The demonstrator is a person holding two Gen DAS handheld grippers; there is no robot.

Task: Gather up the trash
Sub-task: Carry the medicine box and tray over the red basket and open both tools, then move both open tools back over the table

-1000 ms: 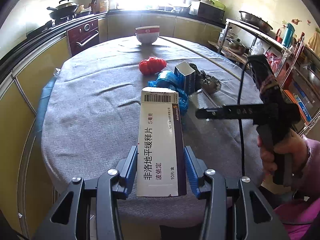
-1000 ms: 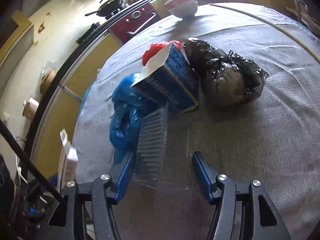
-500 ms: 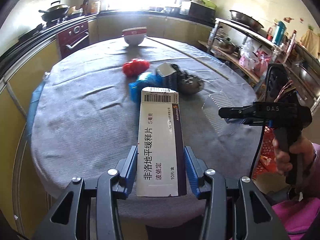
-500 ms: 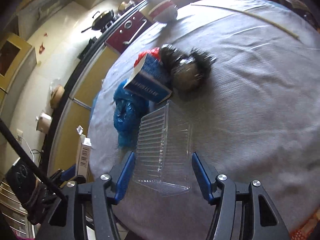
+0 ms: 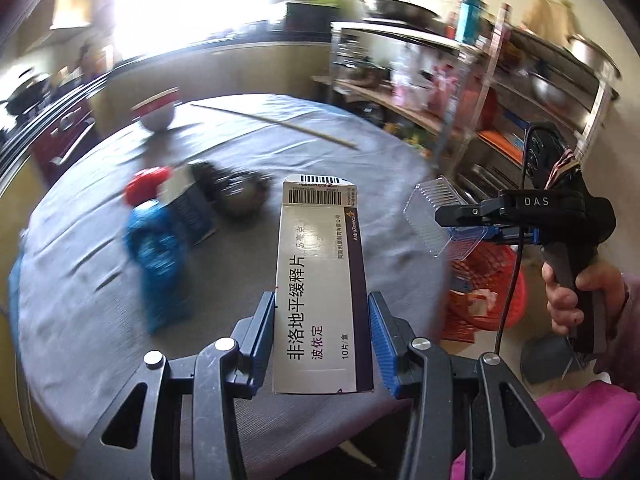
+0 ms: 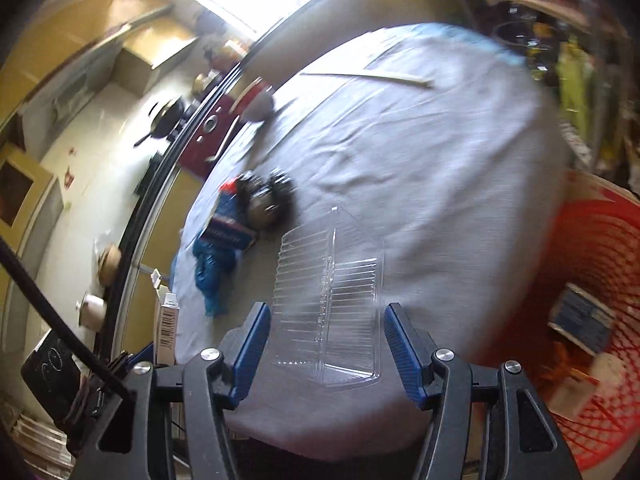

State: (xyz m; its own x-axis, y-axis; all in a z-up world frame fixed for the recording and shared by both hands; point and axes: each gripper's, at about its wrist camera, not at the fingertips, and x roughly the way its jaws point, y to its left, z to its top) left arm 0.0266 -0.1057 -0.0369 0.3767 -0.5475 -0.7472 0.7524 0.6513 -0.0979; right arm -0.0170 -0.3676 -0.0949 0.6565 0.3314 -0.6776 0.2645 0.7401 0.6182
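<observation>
While the left gripper (image 5: 322,346) has its jaws clamped on a white medicine box (image 5: 320,288) above the table's (image 5: 100,280) near edge, only the right wrist view shows the red basket (image 6: 576,280) past the table's right edge, beside the right gripper (image 6: 324,346), jaws gripping a clear plastic tray (image 6: 332,304).

A: What's the carton (image 5: 320,292) looking like?
B: Smooth printed cardboard, slightly glossy. The tray (image 6: 332,312) is showing as clear ribbed plastic.
A: And the tablecloth (image 5: 96,280)?
B: Matt grey woven cloth, wrinkling. The basket (image 6: 592,264) is looking like red plastic mesh.
</observation>
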